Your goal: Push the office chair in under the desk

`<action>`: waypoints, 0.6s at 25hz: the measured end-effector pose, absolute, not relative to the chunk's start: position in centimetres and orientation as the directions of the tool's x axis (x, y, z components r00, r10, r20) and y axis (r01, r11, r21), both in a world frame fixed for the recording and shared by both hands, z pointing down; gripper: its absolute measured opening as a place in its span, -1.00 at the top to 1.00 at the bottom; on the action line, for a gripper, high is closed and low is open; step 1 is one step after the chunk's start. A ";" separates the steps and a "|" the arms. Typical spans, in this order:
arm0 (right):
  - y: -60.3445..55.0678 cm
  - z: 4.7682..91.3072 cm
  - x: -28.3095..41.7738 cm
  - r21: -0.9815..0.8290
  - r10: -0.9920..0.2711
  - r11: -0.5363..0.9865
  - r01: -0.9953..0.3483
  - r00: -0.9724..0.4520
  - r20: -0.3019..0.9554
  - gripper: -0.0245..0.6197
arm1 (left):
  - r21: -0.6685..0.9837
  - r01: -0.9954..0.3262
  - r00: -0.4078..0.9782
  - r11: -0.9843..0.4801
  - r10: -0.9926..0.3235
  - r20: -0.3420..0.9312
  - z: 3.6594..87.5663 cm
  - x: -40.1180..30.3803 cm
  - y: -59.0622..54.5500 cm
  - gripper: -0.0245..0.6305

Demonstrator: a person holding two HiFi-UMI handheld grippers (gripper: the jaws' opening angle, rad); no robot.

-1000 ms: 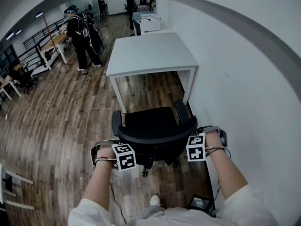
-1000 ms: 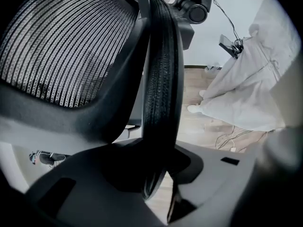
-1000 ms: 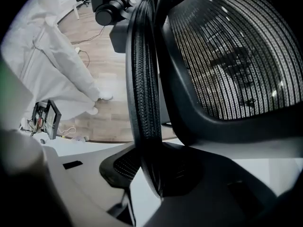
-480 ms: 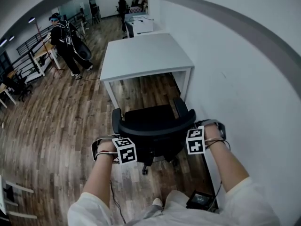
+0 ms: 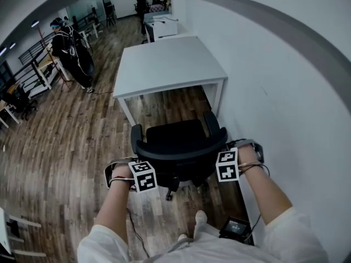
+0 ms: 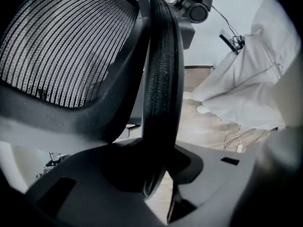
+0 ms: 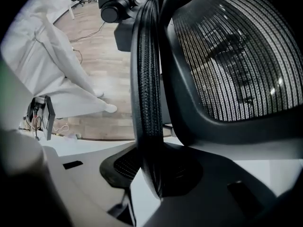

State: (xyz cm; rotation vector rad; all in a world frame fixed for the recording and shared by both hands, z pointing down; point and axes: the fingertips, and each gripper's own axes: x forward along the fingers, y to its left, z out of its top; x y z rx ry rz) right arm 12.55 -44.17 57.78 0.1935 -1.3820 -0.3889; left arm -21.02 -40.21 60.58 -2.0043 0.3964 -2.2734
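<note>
Left fingers [image 6: 75, 193], right fingers [image 7: 227, 186] on office chair [image 5: 176, 138]

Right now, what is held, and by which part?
The left hand-held gripper and right hand-held gripper clamp the office chair by its backrest's top edge.

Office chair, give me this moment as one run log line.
left gripper: shut on backrest rim | right gripper: shut on backrest rim | office chair: facing white desk, not yet under it
</note>
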 end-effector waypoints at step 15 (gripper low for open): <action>-51.3 57.6 14.2 0.362 -0.386 0.916 0.175 0.136 0.912 0.53 | -0.253 -0.136 -0.147 -0.958 -0.233 0.961 60.3 -19.3 -46.5 0.59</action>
